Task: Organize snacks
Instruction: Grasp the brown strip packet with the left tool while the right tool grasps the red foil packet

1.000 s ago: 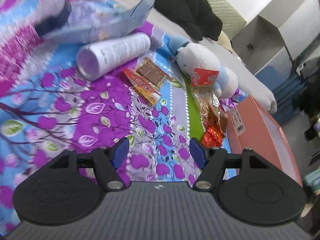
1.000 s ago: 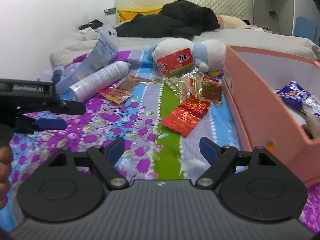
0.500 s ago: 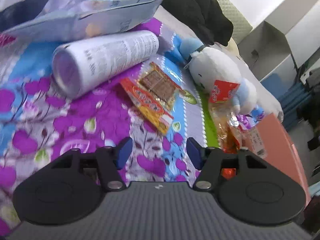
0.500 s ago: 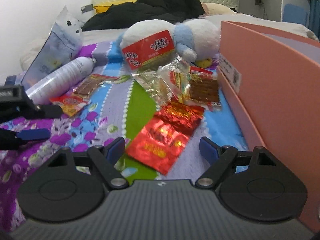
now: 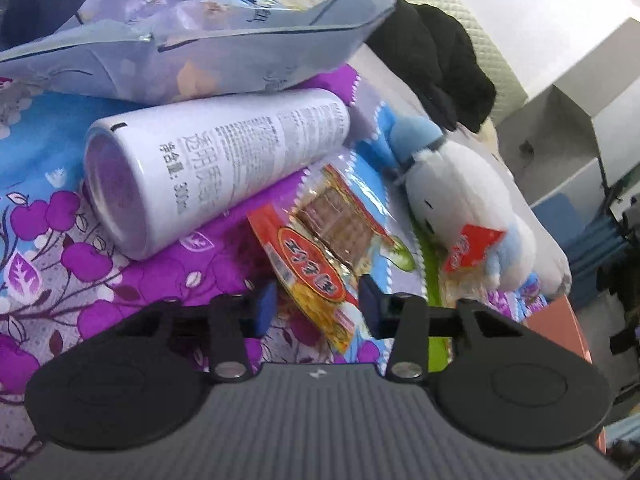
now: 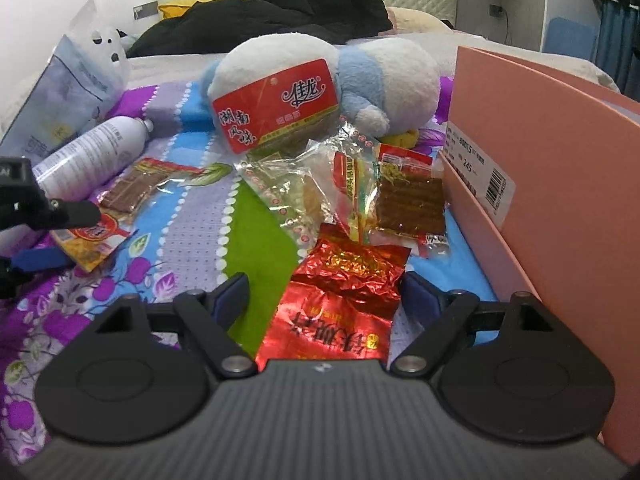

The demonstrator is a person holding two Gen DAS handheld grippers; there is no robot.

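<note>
Left wrist view: the left gripper (image 5: pixel 318 304) hangs low over the orange snack packet (image 5: pixel 320 256), its blue pads on either side of the packet's near end. Its jaws have just been closing, with the packet between them, but a gap shows at each pad (image 5: pixel 266 306), so nothing is gripped yet. This packet lies flat on the flowered bedspread (image 5: pixel 72 256), just beside the white spray can (image 5: pixel 208 168), which lies on its side. A pale blue pouch (image 5: pixel 208 52) leans over the far side of the can. A plush toy (image 5: pixel 460 200) lies beyond the packet, with a red-labelled packet (image 5: pixel 470 246) against it.

From the right wrist view, the right gripper (image 6: pixel 322 298) stands wide apart and unclenched, straddling the red foil packet (image 6: pixel 340 296), which lies on the bedspread between its pads without being pinched. Just beyond the foil packet sits a loose heap of clear-wrapped snacks (image 6: pixel 352 192), touching it. The pink box (image 6: pixel 560 184) stands upright just beside that heap and the foil packet. The left gripper shows at the frame's edge, over the orange packet near the can.
</note>
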